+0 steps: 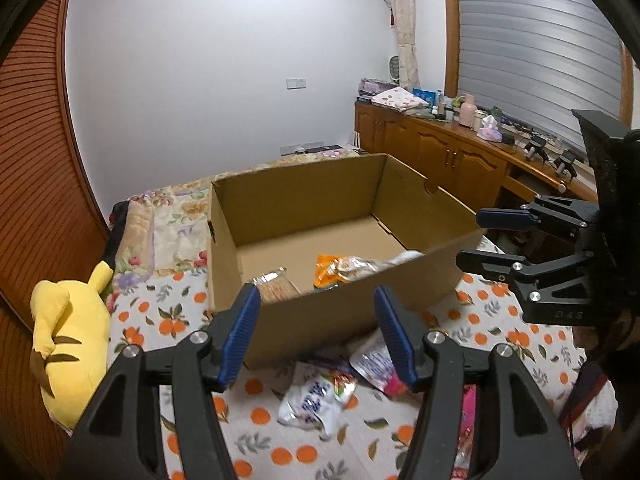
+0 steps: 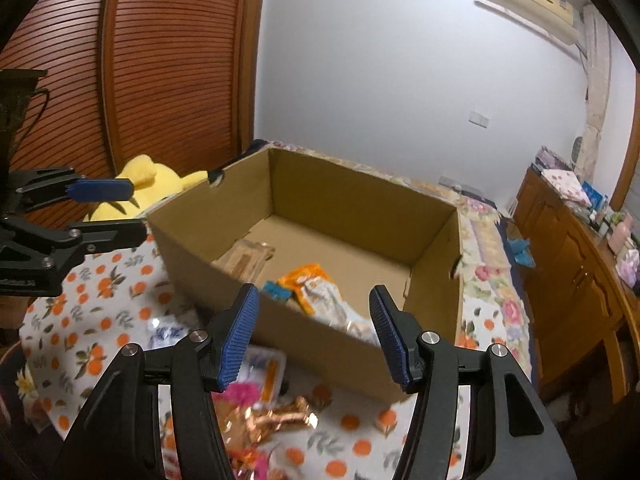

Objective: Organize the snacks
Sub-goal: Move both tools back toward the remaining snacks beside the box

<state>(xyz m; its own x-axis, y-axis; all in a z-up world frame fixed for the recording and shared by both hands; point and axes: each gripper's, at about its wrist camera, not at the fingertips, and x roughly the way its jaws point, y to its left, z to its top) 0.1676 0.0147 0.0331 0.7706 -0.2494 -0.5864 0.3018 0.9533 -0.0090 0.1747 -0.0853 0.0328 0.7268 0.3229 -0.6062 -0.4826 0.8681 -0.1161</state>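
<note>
Open brown cardboard box (image 1: 304,204) sits on a bed covered by a white sheet printed with oranges (image 1: 168,320); top flaps absent from view, interior exposed.

Inside the box, on its floor: a tan, clear-wrapped biscuit pack (image 1: 276,286) toward the left near wall; an orange-and-silver crinkled snack bag (image 1: 348,266) beside it, toward the middle; a small blue packet (image 2: 276,290) lies against the orange bag, seen only from the right wrist view.

Outside the box, on the sheet just in front of its near wall: a white snack pouch with blue print (image 1: 316,400); a white-and-pink pouch (image 1: 376,364) partly behind a finger; a copper-gold foil wrapper (image 2: 280,420) and a bright pink packet (image 2: 240,394), both blurred.

Left hand-held gripper (image 1: 316,336): blue ribbed pads apart, nothing between them, released; it hangs over the near wall of the box. Right hand-held gripper (image 2: 314,340): pads likewise apart and empty, released, over the near wall further to the right; the two are side by side, apart.

Yellow plush toy (image 1: 68,344) lies at the left edge of the bed, against a slatted brown wooden door (image 2: 160,60); wooden cabinet (image 1: 440,152) with clutter on top stands at right.
</note>
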